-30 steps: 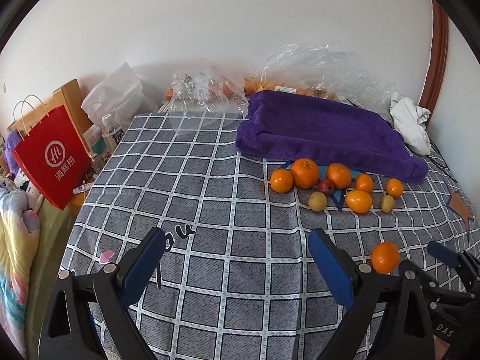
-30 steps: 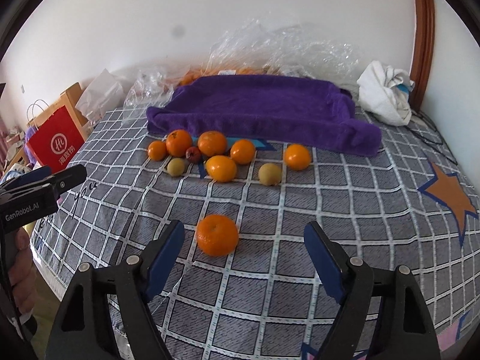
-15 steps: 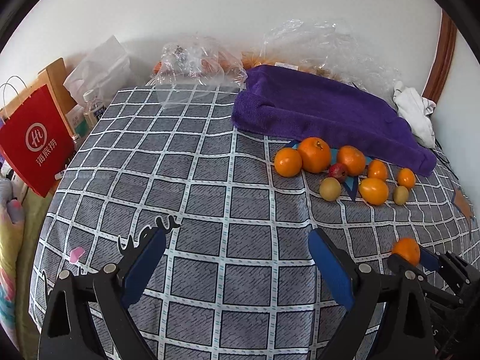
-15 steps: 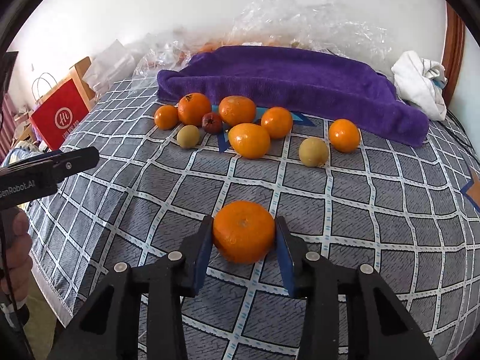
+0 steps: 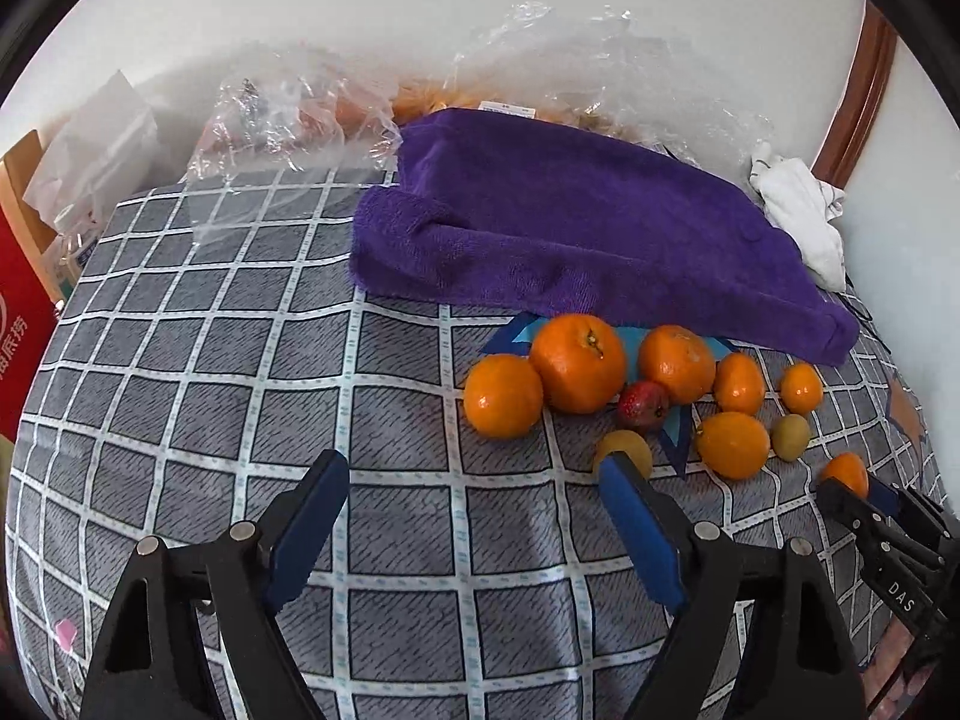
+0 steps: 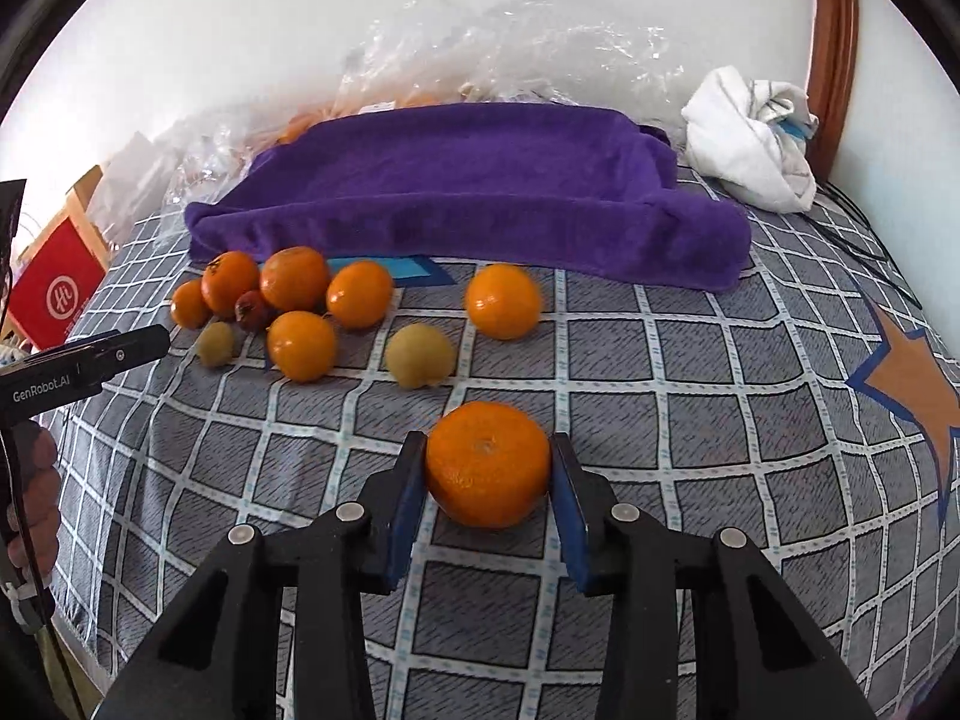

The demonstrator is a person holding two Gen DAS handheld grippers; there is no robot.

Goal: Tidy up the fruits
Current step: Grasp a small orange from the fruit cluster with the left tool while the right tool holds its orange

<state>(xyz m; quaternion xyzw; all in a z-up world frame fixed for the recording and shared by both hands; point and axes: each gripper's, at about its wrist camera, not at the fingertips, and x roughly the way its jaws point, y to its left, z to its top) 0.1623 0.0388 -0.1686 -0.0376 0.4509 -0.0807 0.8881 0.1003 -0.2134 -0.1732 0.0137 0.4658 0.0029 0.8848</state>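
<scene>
Right gripper (image 6: pixel 487 474) clamped on one mandarin (image 6: pixel 487 464), blue pads (image 6: pixel 407 498) pressing both sides, fruit just over the checked cloth (image 6: pixel 690 420). Left gripper (image 5: pixel 474 501) jaws closing, nothing between them, only cloth; a yellow fruit (image 5: pixel 624 450) sits just behind its right pad. Ahead of the right gripper, to its left: loose fruit group, six orange ones, two yellow-green, one small red (image 6: pixel 251 310). Beyond them a purple towel (image 6: pixel 468 192), then clear plastic bags (image 6: pixel 510 48). White rag (image 6: pixel 750 138) far right. Writing: "GenRobot.AI" on the left gripper body (image 6: pixel 78 363) seen from the right wrist; "DAS" on the right gripper seen from the left wrist. Red bag (image 6: pixel 60 294) with white round logo, far left.
</scene>
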